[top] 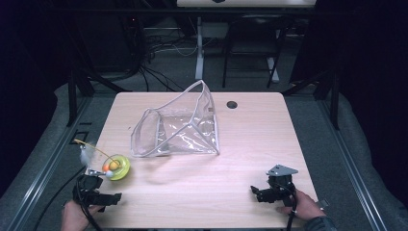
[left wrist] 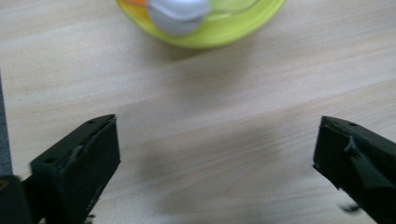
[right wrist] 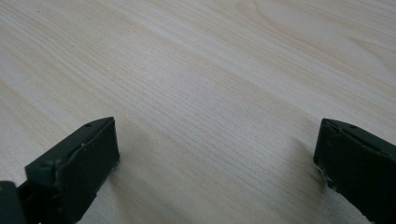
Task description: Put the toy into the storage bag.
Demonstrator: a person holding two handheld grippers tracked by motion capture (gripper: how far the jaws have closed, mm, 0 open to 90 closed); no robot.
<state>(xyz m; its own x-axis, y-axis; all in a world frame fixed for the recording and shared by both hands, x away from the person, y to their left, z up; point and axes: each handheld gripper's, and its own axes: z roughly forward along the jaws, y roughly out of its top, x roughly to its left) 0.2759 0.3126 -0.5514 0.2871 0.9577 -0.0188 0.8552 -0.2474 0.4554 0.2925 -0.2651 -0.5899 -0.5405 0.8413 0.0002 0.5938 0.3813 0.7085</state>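
Observation:
A clear plastic pouch [top: 180, 126] with a white zip edge lies open on the wooden table [top: 250, 139], left of centre. Near the front left edge sits a yellow-green toy [top: 118, 167] with a white ball, an orange ball and a thin wire stalk; in the left gripper view the toy [left wrist: 205, 23] lies just beyond the jaws. My left gripper [top: 102, 191] rests at the front left corner, jaws wide apart over bare wood [left wrist: 217, 158]. At the front right my right gripper [top: 260, 192], held by a hand, stands open over bare wood [right wrist: 217, 158].
A round cable hole [top: 232, 104] is set in the table's far side. Beyond the table are chair legs, a desk leg and cables on the floor. Dark metal frames stand to both sides.

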